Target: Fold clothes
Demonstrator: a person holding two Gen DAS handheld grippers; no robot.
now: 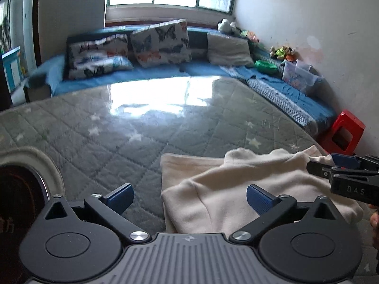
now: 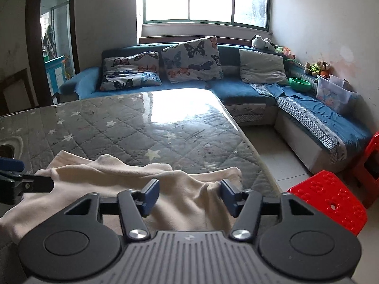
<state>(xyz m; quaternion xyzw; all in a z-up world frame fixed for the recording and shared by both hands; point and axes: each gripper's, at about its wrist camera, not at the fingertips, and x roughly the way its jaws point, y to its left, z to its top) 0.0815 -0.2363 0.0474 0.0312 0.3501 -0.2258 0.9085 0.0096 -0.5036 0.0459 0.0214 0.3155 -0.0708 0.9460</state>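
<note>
A cream-white garment (image 1: pixel 225 189) lies rumpled and partly folded on the grey quilted table (image 1: pixel 118 130). My left gripper (image 1: pixel 189 198) is open, low over the garment's left edge, with nothing between its blue pads. My right gripper (image 2: pixel 188 195) is open too, just above the garment (image 2: pixel 142 177) near its right end, close to the table's right edge. The right gripper also shows at the right edge of the left wrist view (image 1: pixel 343 168), over the garment's far corner. The left gripper's fingers (image 2: pixel 28 182) show at the left of the right wrist view.
The table (image 2: pixel 165 130) has a glossy cover and a round hole (image 1: pixel 19 184) at the left. Red plastic stools (image 2: pixel 331 203) stand on the floor right of the table. A blue corner sofa (image 2: pixel 236 90) with cushions, toys and a clear box lies beyond.
</note>
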